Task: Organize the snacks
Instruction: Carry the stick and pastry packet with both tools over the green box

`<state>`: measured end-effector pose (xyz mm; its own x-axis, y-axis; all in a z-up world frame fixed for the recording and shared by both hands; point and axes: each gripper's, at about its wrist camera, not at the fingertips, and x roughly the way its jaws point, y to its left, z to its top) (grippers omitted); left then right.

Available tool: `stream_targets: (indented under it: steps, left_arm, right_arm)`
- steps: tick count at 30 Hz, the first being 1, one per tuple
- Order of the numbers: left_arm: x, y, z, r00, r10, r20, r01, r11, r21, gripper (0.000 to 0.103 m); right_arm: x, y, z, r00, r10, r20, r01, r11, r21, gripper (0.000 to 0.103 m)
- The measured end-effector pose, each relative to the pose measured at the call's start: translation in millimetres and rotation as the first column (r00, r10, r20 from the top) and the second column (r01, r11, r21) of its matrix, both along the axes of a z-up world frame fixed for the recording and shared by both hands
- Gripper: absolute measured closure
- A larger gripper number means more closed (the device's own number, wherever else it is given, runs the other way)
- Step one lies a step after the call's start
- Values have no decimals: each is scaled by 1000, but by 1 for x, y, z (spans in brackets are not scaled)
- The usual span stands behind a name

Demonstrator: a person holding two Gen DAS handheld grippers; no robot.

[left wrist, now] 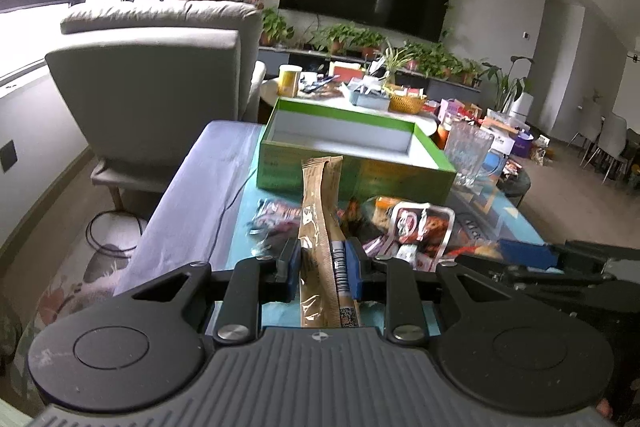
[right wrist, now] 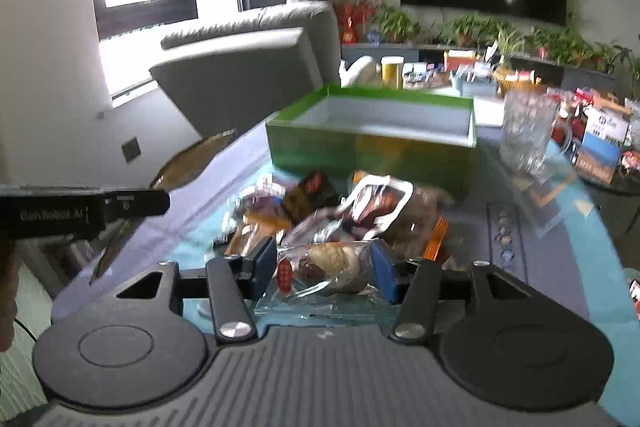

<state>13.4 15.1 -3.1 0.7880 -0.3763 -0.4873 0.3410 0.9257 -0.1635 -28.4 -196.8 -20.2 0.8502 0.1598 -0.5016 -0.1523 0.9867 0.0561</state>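
My left gripper (left wrist: 323,261) is shut on a long brown stick packet (left wrist: 320,203) that points up toward the open green box (left wrist: 352,169). The same packet (right wrist: 188,163) and the left gripper's side show at the left of the right wrist view. My right gripper (right wrist: 325,265) is shut on a clear-wrapped pastry snack (right wrist: 332,261), held just above the table. A pile of snack packets (left wrist: 404,227) lies on the table in front of the box; it also shows in the right wrist view (right wrist: 360,203). The green box (right wrist: 372,147) looks empty inside.
A glass mug (left wrist: 466,151) stands right of the box, also in the right wrist view (right wrist: 526,131). A grey armchair (left wrist: 160,67) is at the left. A cluttered table with a wicker basket (left wrist: 406,103) lies behind. A cable (left wrist: 224,211) runs over the table's left edge.
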Motion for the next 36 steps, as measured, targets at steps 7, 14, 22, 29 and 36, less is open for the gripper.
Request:
stream_targets:
  steps: [7,14,22,29,36]
  left_arm:
    - [17,-17,10,1000,-15,24,15,1000,18,81]
    - [57,-33,14,1000,-10,25,9,999,35,81]
    - [114,-55,20,999,-17,40,15,998,59,81]
    - [165,-68,22,998,-17,64,13,998,60,81]
    - [216,-81,13,997,-7,71,2,997,82,81]
  right_arm:
    - [30,-10,21,996,-27,81,23,999,48,48]
    - [72,-32,27,995,-63,82,55,993,103,48]
    - [110,-47,27,992,-102,71,94,990,102,48]
    - [148,-47,24,990,-112,82,108,993,52,48]
    - [181,-49,2,991,-125,49,125,992,6,48]
